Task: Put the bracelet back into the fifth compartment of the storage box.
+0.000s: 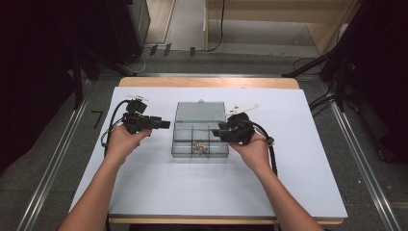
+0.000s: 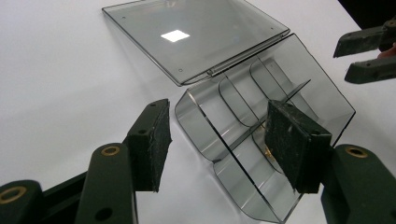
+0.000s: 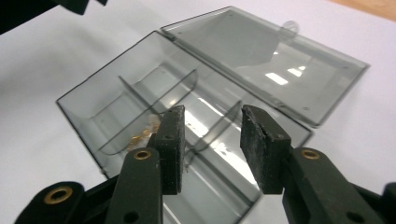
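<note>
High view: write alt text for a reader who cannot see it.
A clear compartment box lies open on a white table, its lid folded back and small brass pieces in a front compartment. A person's left gripper and right gripper flank it, jaws empty.

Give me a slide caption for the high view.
Two hand-held grippers, left gripper and right gripper, flank an open clear compartment box on a white table.
</note>
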A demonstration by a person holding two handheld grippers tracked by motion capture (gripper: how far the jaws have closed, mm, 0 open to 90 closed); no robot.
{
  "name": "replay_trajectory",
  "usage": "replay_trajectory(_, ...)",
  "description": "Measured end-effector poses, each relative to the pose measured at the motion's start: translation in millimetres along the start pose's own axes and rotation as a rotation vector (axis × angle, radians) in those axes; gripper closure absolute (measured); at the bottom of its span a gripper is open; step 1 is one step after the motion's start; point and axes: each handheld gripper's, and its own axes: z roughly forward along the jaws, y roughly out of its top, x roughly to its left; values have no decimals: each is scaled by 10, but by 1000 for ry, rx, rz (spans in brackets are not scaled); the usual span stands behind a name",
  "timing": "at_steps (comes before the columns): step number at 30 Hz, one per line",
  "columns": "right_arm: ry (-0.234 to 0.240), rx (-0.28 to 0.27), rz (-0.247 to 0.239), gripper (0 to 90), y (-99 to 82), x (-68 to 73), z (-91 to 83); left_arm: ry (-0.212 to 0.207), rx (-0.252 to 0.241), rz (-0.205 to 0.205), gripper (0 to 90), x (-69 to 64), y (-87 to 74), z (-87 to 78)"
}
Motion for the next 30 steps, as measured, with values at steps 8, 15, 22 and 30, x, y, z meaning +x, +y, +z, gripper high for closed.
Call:
replay_trajectory(8, -52, -25, 54, 606, -9, -208, -94, 7, 12, -7, 420, 40, 44, 61)
replay_trajectory(15, -73, -23, 91, 601, -6, -320, -102, 8, 10, -8, 421, 51, 120, 102)
replay_trajectory(22, -93, -5, 121, 600, 21, -428, -54, 32, 36, 8, 423, 71, 193, 181)
replay_trajectory(30, -102, 3, 168, 605, 89, -563, 4, 21, 23, -24, 432, 152, 287, 199)
